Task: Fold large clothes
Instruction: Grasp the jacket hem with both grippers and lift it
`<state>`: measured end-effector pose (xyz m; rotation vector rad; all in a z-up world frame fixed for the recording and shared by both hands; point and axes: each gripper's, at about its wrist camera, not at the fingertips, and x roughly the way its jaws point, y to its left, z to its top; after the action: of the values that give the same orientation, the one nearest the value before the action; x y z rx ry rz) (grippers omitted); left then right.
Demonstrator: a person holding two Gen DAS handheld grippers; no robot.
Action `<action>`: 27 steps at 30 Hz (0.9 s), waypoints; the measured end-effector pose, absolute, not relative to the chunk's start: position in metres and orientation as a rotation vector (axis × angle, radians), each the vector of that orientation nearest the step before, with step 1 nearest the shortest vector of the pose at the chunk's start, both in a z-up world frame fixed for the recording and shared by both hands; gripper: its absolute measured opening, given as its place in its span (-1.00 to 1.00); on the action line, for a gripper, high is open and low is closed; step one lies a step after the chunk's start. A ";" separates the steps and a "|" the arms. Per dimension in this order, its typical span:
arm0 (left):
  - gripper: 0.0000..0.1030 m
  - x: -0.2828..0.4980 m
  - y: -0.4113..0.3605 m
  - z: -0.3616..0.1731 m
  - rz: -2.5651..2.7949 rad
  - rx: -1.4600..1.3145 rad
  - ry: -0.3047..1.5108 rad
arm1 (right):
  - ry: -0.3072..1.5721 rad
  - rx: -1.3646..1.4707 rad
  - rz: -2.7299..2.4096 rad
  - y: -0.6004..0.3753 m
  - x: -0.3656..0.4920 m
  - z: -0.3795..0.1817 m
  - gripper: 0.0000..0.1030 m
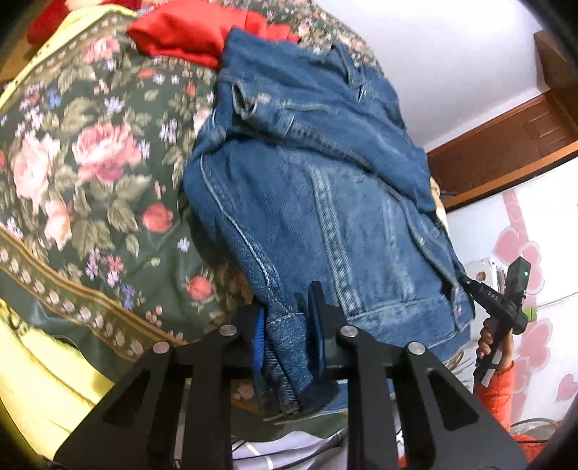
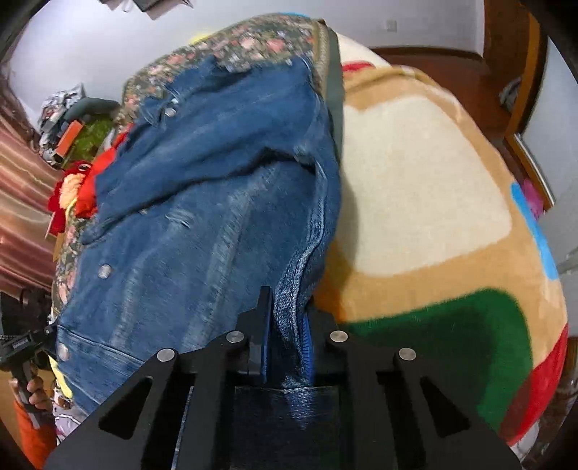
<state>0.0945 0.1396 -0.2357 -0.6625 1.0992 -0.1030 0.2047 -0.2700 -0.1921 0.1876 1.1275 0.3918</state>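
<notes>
A blue denim jacket (image 1: 307,188) lies spread on a bed, partly folded over itself. My left gripper (image 1: 287,325) is shut on the jacket's near left hem corner, and the cloth hangs down between its blue pads. In the right wrist view the same jacket (image 2: 216,188) fills the middle. My right gripper (image 2: 287,325) is shut on the near right edge of the hem, with denim pinched between its fingers. The right gripper (image 1: 469,283) also shows at the jacket's far corner in the left wrist view, held by a hand in an orange sleeve.
A dark floral bedspread (image 1: 90,162) covers the bed's left part, and a tan plush blanket (image 2: 433,188) with white, green and red patches lies to the right. Red clothes (image 1: 191,32) sit beyond the jacket. A wooden headboard (image 1: 505,152) and white wall stand behind.
</notes>
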 end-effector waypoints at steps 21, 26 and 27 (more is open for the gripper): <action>-0.70 0.236 0.194 -0.120 -0.059 -0.608 0.742 | 0.872 0.214 0.422 -0.227 0.333 -0.101 -0.79; -0.70 0.298 0.225 -0.140 0.012 -0.666 0.756 | 0.894 0.238 0.397 -0.210 0.394 -0.111 -0.79; -0.70 0.307 0.228 -0.146 0.023 -0.670 0.767 | 0.904 0.238 0.393 -0.206 0.405 -0.116 -0.79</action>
<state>0.3068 0.2284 -0.1463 -0.6699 0.7669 0.0233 0.4052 -0.2061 -0.1159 0.2384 0.9041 0.3932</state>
